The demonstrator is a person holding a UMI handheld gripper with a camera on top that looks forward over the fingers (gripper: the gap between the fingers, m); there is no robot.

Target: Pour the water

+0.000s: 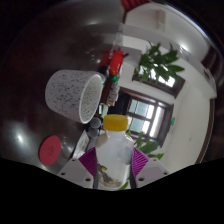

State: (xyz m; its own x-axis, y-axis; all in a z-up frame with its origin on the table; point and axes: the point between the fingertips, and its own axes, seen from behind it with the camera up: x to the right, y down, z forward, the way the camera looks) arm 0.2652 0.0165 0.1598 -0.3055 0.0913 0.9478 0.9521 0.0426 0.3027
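Clenched in the tool (113, 163), the orange-capped bottle (115, 150) at lower centre could slip sideways, missing the speckled cup (72, 95).

Clear bottle (114, 158) with orange cap, held between fingers, tilted toward speckled white cup (72, 95) lying sideways.

You've got a clear plastic bottle (115, 152), glossy, with a smooth orange cap (117, 122). The white cup (73, 94) looks speckled and matt outside, maybe ceramic, can't confirm. Finger pads (90, 158) read as matt pink; red lid (51, 150) is smooth plastic-looking.
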